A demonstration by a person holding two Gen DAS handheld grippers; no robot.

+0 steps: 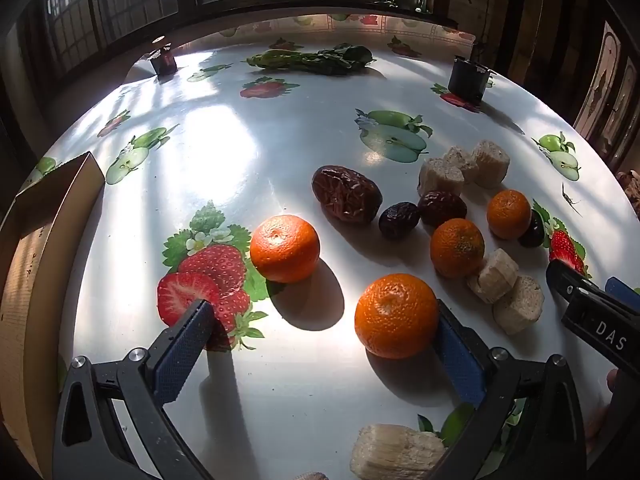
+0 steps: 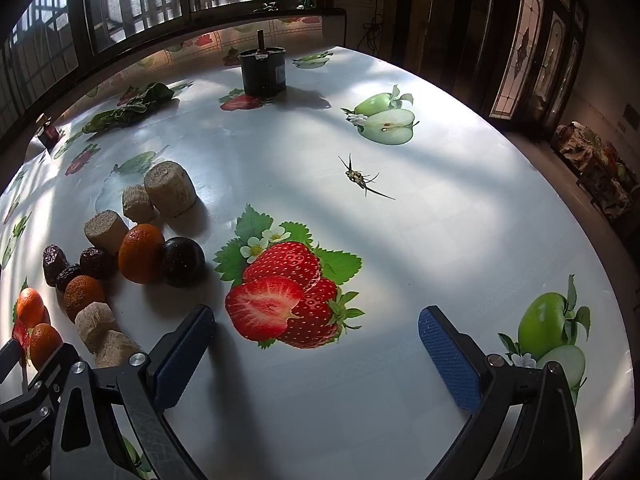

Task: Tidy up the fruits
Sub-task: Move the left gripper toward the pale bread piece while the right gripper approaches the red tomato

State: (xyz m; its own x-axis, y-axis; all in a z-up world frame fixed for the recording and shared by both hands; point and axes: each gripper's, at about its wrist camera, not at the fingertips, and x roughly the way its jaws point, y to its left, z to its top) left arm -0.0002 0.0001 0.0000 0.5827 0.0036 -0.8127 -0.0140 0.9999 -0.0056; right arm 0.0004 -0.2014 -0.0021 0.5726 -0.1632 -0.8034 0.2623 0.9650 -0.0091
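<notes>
Our left hand-held gripper hovers released, one orange just inside its right finger; our right hand-held gripper is released over bare bench, fruit pile to its left.

We've got the fruit bunched mid-table: oranges nearest us, dates behind them, cut stalk chunks further back. Box sits at the left edge, leafy greens by the far edge.
</notes>
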